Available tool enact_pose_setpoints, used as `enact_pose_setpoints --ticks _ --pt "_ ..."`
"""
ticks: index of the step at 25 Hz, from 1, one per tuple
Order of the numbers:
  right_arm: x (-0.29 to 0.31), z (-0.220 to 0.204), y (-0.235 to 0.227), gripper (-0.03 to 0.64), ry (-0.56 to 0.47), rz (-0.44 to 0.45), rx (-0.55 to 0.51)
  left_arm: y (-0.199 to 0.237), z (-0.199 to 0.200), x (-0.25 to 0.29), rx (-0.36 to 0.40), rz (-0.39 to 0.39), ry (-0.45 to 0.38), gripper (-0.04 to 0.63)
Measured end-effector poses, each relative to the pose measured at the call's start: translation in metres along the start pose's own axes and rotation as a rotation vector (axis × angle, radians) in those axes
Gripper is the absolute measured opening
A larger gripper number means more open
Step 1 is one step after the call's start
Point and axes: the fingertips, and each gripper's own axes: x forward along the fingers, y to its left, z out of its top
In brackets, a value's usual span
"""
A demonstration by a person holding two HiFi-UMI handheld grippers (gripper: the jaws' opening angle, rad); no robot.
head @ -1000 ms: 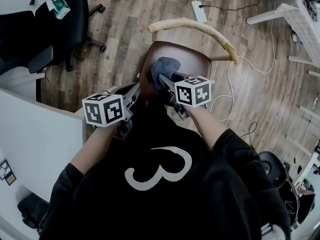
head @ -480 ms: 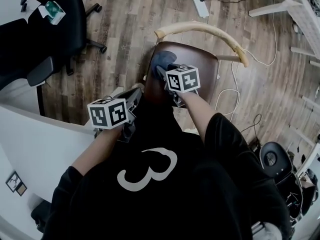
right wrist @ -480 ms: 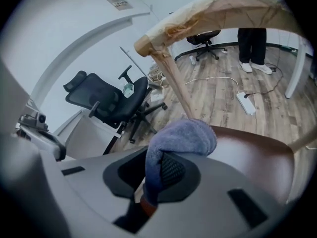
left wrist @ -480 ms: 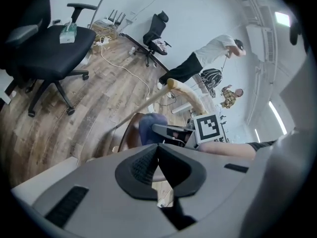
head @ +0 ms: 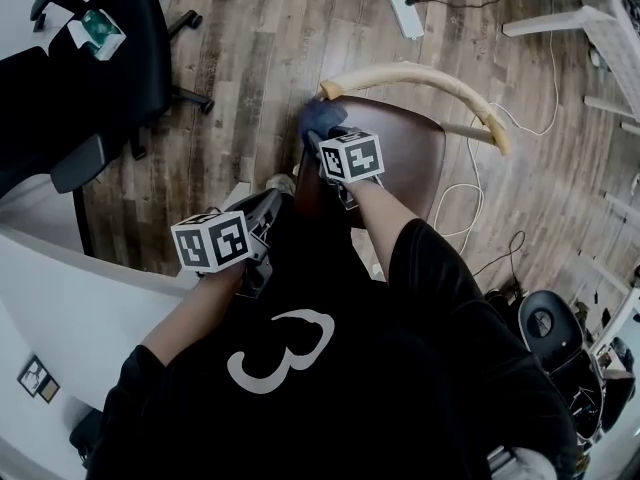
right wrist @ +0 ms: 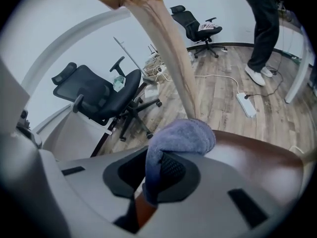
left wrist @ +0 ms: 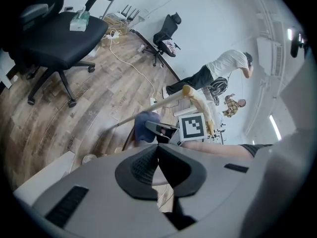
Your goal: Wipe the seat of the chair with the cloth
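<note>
The chair's brown seat (head: 405, 158) lies below me, with its curved beige backrest (head: 420, 76) on the far side. My right gripper (head: 322, 138) is shut on the blue cloth (head: 318, 118) and presses it onto the seat's far left edge, close to the end of the backrest. In the right gripper view the cloth (right wrist: 181, 138) bulges out of the jaws over the seat (right wrist: 252, 155), right below the backrest (right wrist: 168, 58). My left gripper (head: 268, 206) hangs beside the seat's near left corner, shut and holding nothing. Its jaws (left wrist: 157, 167) meet in a thin line.
A black office chair (head: 90, 58) stands at the far left. A white power strip (head: 407, 15) and cables (head: 470, 183) lie on the wooden floor beyond and right of the chair. A white desk (head: 60, 298) is close at my left. A person (left wrist: 218, 71) bends over in the background.
My right gripper has slid the cloth from the seat's middle left towards its far left edge, near the backrest's end. The left gripper has stayed about where it was.
</note>
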Motion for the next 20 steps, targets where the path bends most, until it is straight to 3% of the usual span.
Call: enact_pose_setpoints --ticks 6,20 --pt "0.013 -0.013 -0.015 0.048 0.084 -0.051 -0.056 0.017 0.001 0.001 -0.033 0.002 -0.003 0.014" --pt "0.012 -0.037 -0.053 0.048 0.137 -0.116 -0.008 0.019 -0.027 0.024 -0.069 -0.01 0.051 0.014"
